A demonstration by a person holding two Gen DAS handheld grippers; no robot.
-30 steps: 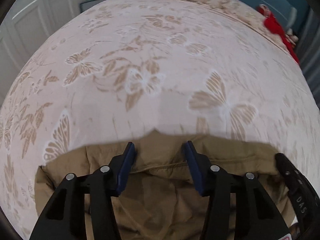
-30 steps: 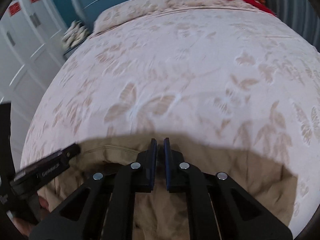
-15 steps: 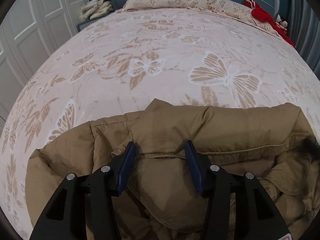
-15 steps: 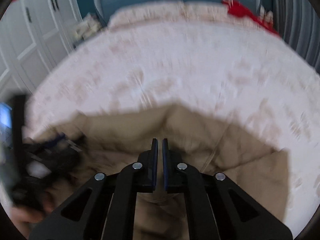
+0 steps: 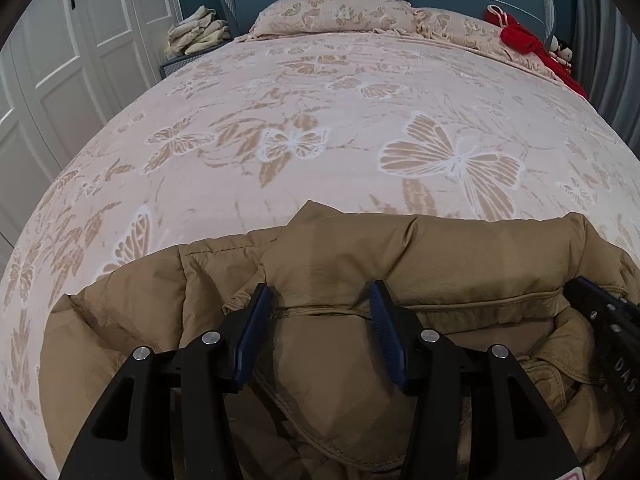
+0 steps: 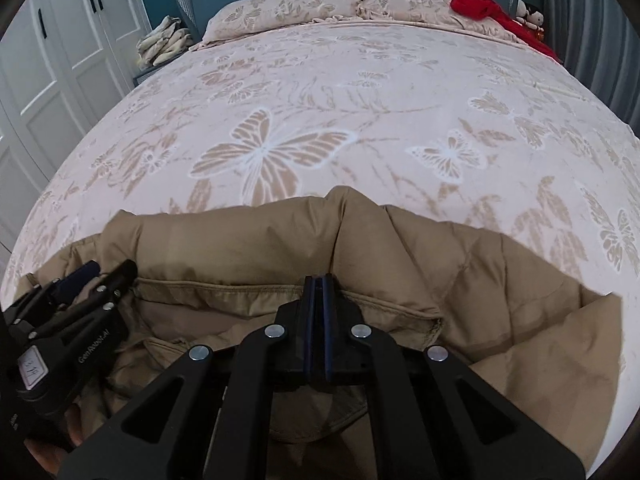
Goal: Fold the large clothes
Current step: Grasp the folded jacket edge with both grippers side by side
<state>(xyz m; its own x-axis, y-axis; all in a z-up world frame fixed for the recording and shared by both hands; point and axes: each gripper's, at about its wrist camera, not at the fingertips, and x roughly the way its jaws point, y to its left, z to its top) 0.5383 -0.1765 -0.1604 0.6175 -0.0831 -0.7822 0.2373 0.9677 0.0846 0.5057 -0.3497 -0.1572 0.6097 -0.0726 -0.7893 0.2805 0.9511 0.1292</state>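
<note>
Tan padded jacket (image 5: pixel 360 264) lies bunched at the near end of the bed (image 5: pixel 320 120), on the butterfly-print cover.

Left tongs (image 5: pixel 320 308): spread about halfway, a fold of the jacket with its seam bulging between the blue pads (image 5: pixel 256 328); both pads sit against the cloth, but a firm pinch cannot be told.

Right tongs (image 6: pixel 318 292): pressed fully together, tips at the jacket's stitched edge; whether cloth is caught between them cannot be told.

Each tool shows at the edge of the other's view.
</note>
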